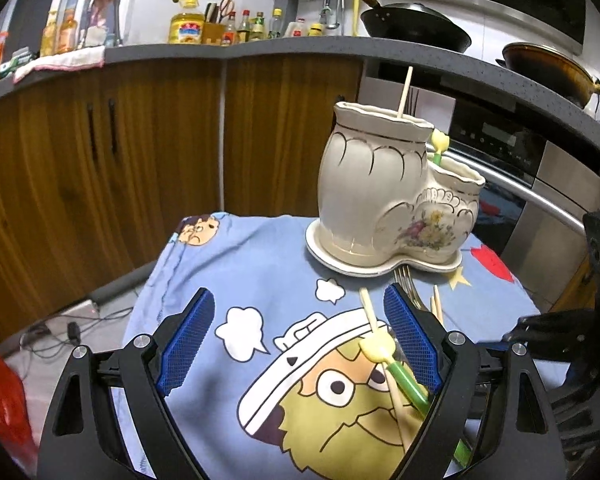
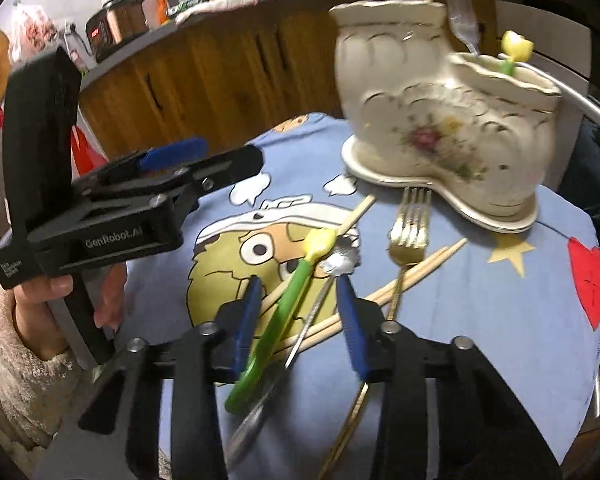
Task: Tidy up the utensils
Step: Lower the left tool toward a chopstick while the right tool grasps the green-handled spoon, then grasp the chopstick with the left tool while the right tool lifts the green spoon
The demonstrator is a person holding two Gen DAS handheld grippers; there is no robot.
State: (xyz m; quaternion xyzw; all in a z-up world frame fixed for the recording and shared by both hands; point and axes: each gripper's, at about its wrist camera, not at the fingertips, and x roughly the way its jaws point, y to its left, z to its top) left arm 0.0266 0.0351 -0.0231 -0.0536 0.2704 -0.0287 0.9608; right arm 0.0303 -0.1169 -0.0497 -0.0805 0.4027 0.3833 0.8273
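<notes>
Between the blue pads of the right gripper (image 2: 298,316), which tilts steeply down toward the cloth, lie a green-handled utensil with a yellow tulip-shaped end (image 2: 278,316) and a slim silver spoon (image 2: 320,300). The jaws stand partly closed around these two, yet a gap shows on both sides and neither pad visibly presses on either one, so nothing is grasped. Under the green handle several wooden chopsticks (image 2: 416,276) lie crossed, running out to the right past the right pad. A gold fork (image 2: 406,248) lies just right of that pad, its tines pointing toward the holder.

To the left, the left gripper (image 2: 172,160) hovers above the cloth, held in a hand (image 2: 44,304) wearing a fluffy pale sleeve (image 2: 16,372). In its own view the left gripper (image 1: 300,332) points moderately downward with its jaws spread wide and released; the same green-handled utensil (image 1: 404,384) and a chopstick (image 1: 368,308) lie close inside its right pad, on the cloth.

All of this rests on a blue cartoon-print cloth (image 2: 500,320) covering the tabletop. At the far side stands a cream ceramic boot-shaped holder (image 2: 432,112) with gold trim and a flower motif, on a matching saucer. One chopstick (image 1: 405,92) stands upright in its taller compartment; a second tulip-topped utensil (image 2: 514,50) sticks out of the lower one.
</notes>
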